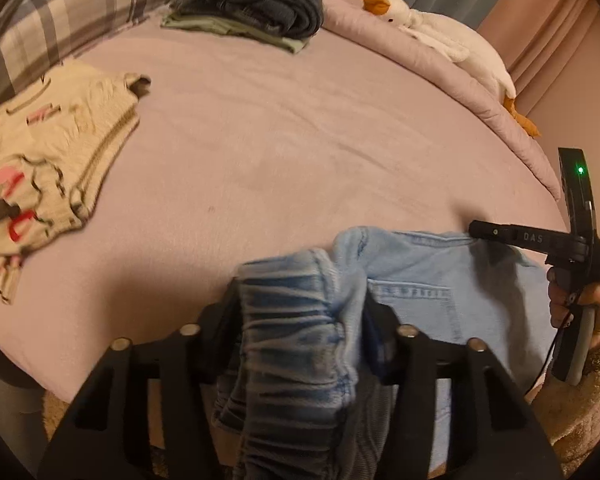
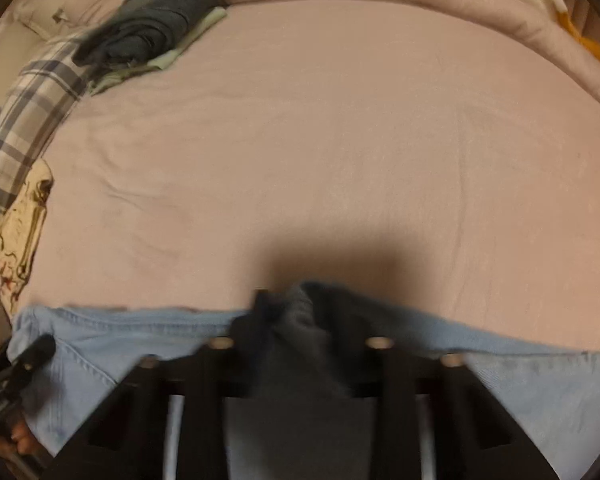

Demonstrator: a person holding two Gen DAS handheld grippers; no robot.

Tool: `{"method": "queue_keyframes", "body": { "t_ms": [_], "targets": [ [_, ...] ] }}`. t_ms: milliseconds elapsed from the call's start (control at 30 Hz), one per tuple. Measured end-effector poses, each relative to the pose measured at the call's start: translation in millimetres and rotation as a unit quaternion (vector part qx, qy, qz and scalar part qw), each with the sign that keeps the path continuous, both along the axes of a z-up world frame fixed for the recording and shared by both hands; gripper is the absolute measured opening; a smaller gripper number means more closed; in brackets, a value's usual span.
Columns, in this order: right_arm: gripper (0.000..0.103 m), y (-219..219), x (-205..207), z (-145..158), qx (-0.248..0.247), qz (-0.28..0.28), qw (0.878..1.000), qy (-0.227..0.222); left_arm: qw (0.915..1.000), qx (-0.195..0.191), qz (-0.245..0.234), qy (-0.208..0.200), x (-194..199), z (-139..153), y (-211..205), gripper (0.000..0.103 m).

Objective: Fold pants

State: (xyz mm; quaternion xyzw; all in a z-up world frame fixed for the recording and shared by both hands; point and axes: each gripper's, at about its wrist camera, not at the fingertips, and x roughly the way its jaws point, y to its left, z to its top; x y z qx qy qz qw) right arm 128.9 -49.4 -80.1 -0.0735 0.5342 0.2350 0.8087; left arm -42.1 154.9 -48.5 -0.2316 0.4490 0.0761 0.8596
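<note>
Light blue denim pants (image 1: 440, 280) lie at the near edge of the pink bed. My left gripper (image 1: 300, 312) is shut on their bunched elastic waistband (image 1: 296, 320), which stands up between the fingers. My right gripper (image 2: 296, 312) is shut on a dark, shaded fold of the same pants (image 2: 120, 344), held just above the sheet. The right gripper also shows in the left wrist view (image 1: 476, 229), its tip at the far edge of the denim. The left gripper's tip shows at the lower left of the right wrist view (image 2: 40, 350).
A stack of folded dark clothes (image 1: 260, 4) sits at the far side of the pink sheet (image 1: 300, 128). A cream printed garment (image 1: 52, 152) lies at the left. A plaid pillow (image 1: 84, 12) and a white plush goose (image 1: 440, 32) lie along the far edges.
</note>
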Motion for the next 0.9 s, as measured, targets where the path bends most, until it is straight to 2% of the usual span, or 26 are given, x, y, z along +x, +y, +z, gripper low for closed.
{"method": "queue_keyframes", "body": {
  "t_ms": [100, 167, 200, 267, 367, 433, 467, 533, 600, 700, 900],
  "targets": [
    [0.010, 3, -7, 25, 0.013, -0.003, 0.999, -0.030, 0.9997, -0.007, 0.006, -0.023, 3, 17, 9, 0.041],
    [0.010, 0, -9, 40, 0.038, 0.002, 0.998, -0.043, 0.9990, 0.020, 0.020, -0.033, 7, 29, 14, 0.041],
    [0.010, -2, -9, 48, 0.068, 0.004, 0.997, -0.042, 0.9984, 0.030, 0.031, -0.036, 9, 33, 19, 0.041],
    [0.010, 3, -6, 50, 0.083, 0.013, 0.996, -0.041, 0.9989, 0.025, 0.033, -0.024, 15, 29, 24, 0.042],
    [0.010, 23, 1, 24, 0.033, 0.003, 0.999, -0.038, 0.9987, 0.031, 0.038, 0.010, 28, 3, 26, 0.044],
    [0.010, 32, 5, -2, -0.007, -0.006, 1.000, -0.028, 0.9981, 0.036, 0.048, 0.015, 32, -17, 27, 0.054],
    [0.010, 42, 5, -12, -0.027, -0.010, 0.999, -0.037, 0.9981, 0.033, 0.052, 0.011, 32, -20, 28, 0.055],
    [0.010, 52, -3, -13, -0.058, -0.003, 0.995, -0.085, 0.9982, 0.028, 0.053, 0.004, 30, -22, 29, 0.056],
    [0.010, 59, -8, -14, -0.080, -0.005, 0.992, -0.102, 0.9984, 0.026, 0.050, 0.002, 30, -24, 32, 0.058],
    [0.010, 62, -12, -16, -0.087, -0.009, 0.989, -0.119, 0.9983, 0.032, 0.050, -0.003, 29, -25, 31, 0.060],
    [0.010, 55, -10, -21, -0.060, -0.022, 0.990, -0.122, 0.9976, 0.047, 0.049, -0.011, 27, -27, 26, 0.061]
  ]
}}
